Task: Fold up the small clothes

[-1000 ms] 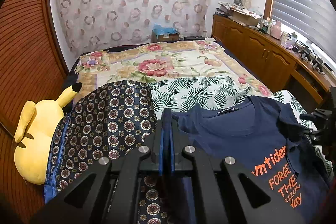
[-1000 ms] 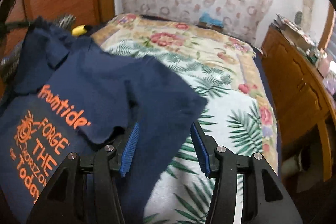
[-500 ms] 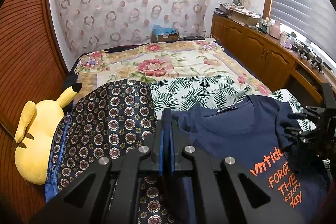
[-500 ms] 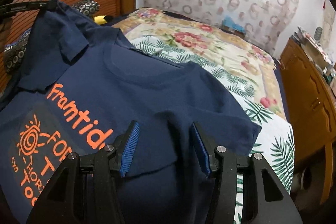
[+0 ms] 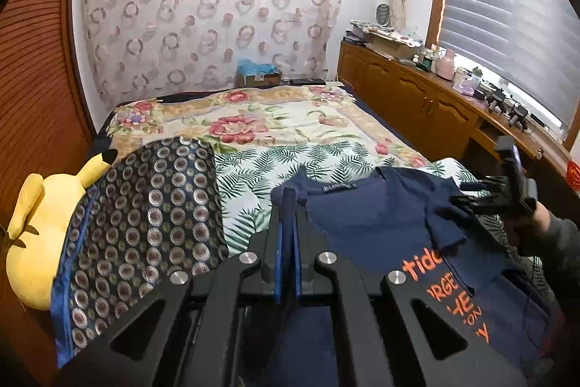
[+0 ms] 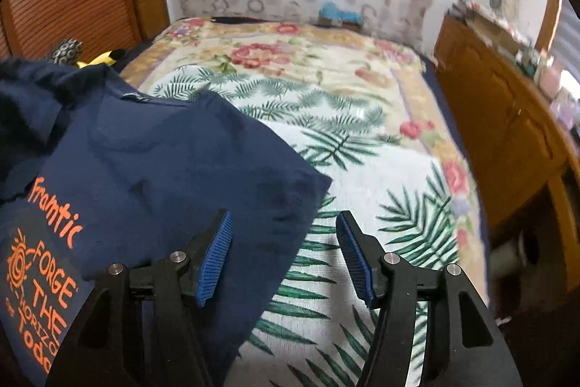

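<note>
Right gripper point(image 6: 284, 252) has let go: fingers point(image 6: 214, 263) spread wide, nothing between them, and the shirt's right sleeve edge that sat between them half a second ago now lies under and just left of the left finger. Its view has swung right, so more leaf-print sheet point(image 6: 366, 169) shows and the navy T-shirt point(image 6: 145, 169) sits further left in frame. Left gripper point(image 5: 287, 205) unchanged: fingers clenched on the shirt's left shoulder fabric, holding it up off the bed point(image 5: 253, 126). Shirt lies print side up at the near end of the bed, collar point(image 5: 339, 187) toward the far side, orange lettering near. In the left view the right gripper point(image 5: 471, 198) is at the shirt's right sleeve. Shirt's right edge ends on the sheet, open bedding beyond it up to the bed's right edge by the wooden cabinets point(image 6: 507, 133). Far half of the bed is open. Left side is tight: patterned pillow point(image 5: 145, 216) and yellow plush point(image 5: 40, 234) against the wood panel wall.
</note>
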The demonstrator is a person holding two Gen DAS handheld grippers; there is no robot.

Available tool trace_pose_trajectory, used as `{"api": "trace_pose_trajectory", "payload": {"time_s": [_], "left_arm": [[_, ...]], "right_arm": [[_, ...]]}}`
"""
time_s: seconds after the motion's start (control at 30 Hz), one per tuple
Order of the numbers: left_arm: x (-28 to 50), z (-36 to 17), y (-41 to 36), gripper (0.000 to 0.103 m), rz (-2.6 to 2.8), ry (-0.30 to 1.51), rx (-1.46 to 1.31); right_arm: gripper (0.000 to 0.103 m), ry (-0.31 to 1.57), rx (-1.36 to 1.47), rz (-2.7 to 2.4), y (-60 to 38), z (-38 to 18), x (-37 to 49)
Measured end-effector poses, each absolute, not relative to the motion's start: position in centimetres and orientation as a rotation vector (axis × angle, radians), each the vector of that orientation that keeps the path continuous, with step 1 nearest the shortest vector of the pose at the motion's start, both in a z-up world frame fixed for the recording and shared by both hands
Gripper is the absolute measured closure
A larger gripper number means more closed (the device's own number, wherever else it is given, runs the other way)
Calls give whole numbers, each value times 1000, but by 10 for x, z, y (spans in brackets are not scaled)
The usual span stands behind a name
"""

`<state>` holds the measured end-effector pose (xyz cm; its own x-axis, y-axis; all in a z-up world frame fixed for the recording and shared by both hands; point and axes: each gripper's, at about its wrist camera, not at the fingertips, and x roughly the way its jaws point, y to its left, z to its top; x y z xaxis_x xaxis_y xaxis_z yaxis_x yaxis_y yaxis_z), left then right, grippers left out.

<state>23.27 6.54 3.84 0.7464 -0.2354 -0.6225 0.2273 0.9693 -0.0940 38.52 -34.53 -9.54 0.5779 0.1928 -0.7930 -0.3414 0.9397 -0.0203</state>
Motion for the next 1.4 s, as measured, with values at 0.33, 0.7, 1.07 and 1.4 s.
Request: {"api": "trace_pose_trajectory", "payload": {"time_s": [0.33,0.7,1.07,1.4], "left_arm": [[190,39,60,101,-253,662,-30],[120,51,66,101,-240,586,-15],[44,29,92,101,-195,542,-79],[-22,15,112,101,-148,537,-115]], "right_arm": [[98,936,-115,444,-328,-97,395],[100,647,-143,476,-324,-2,303],[100,531,-158,471,-340,9,191],[100,532,-136,486,-368,2,109]]}}
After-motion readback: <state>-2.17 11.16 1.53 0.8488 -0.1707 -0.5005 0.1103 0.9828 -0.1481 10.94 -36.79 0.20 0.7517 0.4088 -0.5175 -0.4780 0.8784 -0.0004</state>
